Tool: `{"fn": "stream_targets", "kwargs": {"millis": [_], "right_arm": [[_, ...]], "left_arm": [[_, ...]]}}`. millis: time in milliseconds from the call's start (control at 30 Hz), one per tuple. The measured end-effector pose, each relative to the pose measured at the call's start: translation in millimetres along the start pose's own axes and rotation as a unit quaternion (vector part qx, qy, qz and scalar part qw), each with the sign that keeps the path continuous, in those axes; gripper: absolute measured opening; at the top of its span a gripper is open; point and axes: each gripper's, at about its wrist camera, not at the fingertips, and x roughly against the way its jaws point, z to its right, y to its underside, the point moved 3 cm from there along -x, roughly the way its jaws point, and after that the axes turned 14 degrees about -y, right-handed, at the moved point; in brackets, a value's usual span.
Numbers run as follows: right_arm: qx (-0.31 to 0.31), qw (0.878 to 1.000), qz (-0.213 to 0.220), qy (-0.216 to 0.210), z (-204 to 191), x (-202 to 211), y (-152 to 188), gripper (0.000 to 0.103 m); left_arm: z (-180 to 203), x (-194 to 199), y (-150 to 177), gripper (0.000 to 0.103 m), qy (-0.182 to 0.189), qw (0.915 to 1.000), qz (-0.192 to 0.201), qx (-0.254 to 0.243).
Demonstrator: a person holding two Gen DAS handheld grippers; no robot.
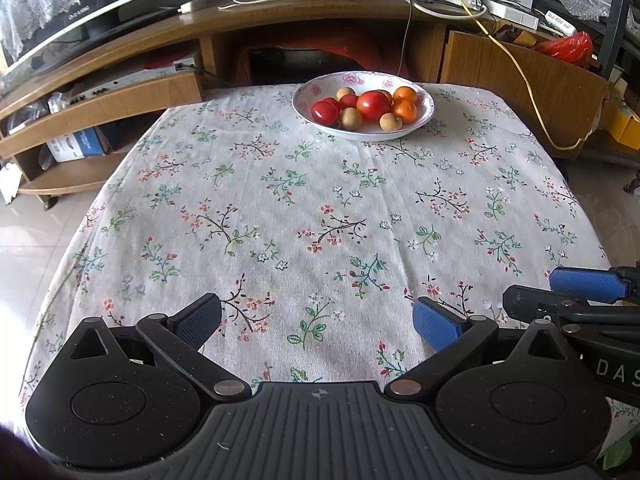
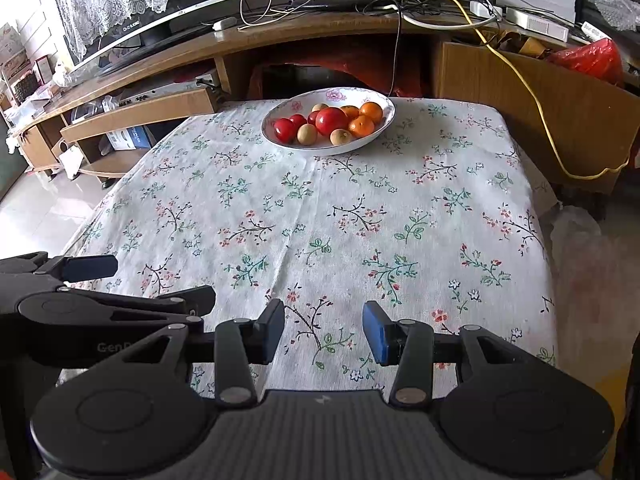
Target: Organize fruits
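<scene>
We look along both grippers over a table draped in a floral tablecloth point(image 1: 280, 200). Our left gripper point(image 1: 316, 320) hangs above the near edge, jaws released wide, blue pads apart with only cloth between them. Our right gripper point(image 2: 324, 330) sits just beside it, also near the front edge, jaws released though spread less widely; nothing is held in either.

From the left wrist view, the right gripper shows at the right margin; from the right wrist view, the left one shows at the left margin.

The fruit sits at the far edge of the table, roughly mid-width, well apart from both grippers. All of it is gathered in a white bowl with pink flowers on its rim point(image 1: 425, 120). In the bowl we count one large tomato point(image 1: 373, 105) at the middle, a smaller red tomato point(image 1: 324, 112) toward the left side, with more red ones behind it. Two oranges point(image 1: 405, 111) lie on the right side, touching each other. Small tan round fruits point(image 1: 351, 118) rest along the front and at the back; what kind they are we cannot tell.

Beyond the far edge stands a wooden TV cabinet point(image 1: 120, 96) strewn with cables, a yellow cable point(image 1: 528, 92) trailing down its right side.
</scene>
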Motion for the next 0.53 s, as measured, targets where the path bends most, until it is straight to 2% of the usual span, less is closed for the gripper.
{"fn": "stream_targets", "kwargs": {"millis": [533], "right_arm": [[0.000,1.000,0.001,-0.002,-1.1,1.3,1.8,0.043]], "left_arm": [[-0.2,4.0,-0.3,0.103,-0.007,1.0000,0.007,-0.001]]}}
